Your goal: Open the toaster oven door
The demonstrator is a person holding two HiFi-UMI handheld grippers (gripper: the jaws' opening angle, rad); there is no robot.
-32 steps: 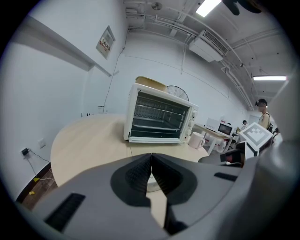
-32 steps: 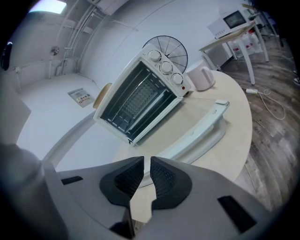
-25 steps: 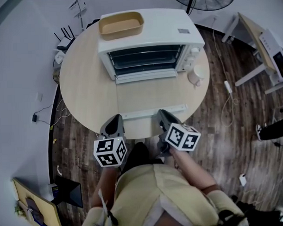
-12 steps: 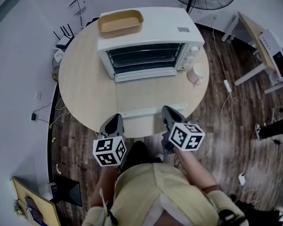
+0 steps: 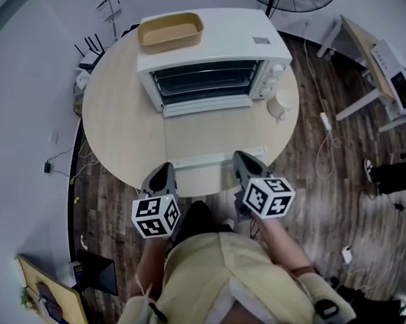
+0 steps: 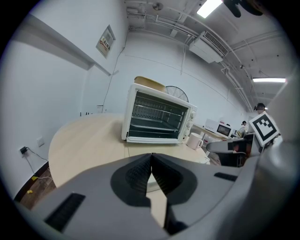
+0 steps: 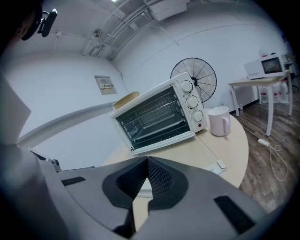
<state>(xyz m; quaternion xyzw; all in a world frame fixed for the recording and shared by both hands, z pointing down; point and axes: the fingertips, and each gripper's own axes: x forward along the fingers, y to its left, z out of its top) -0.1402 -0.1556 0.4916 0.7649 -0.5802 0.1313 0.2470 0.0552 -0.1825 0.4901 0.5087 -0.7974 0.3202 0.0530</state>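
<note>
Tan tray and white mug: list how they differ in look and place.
Place: the tan tray sits on top of the toaster oven, while the white mug stands on the table beside the oven's knob side.
Shape: the tan tray is wide, shallow and oblong; the white mug is round, taller and has a handle.
Shared: both are open-topped containers.

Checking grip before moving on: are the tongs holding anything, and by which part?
Nothing is held. The left tongs and the right tongs are both shut, pads together, with nothing between them.
</note>
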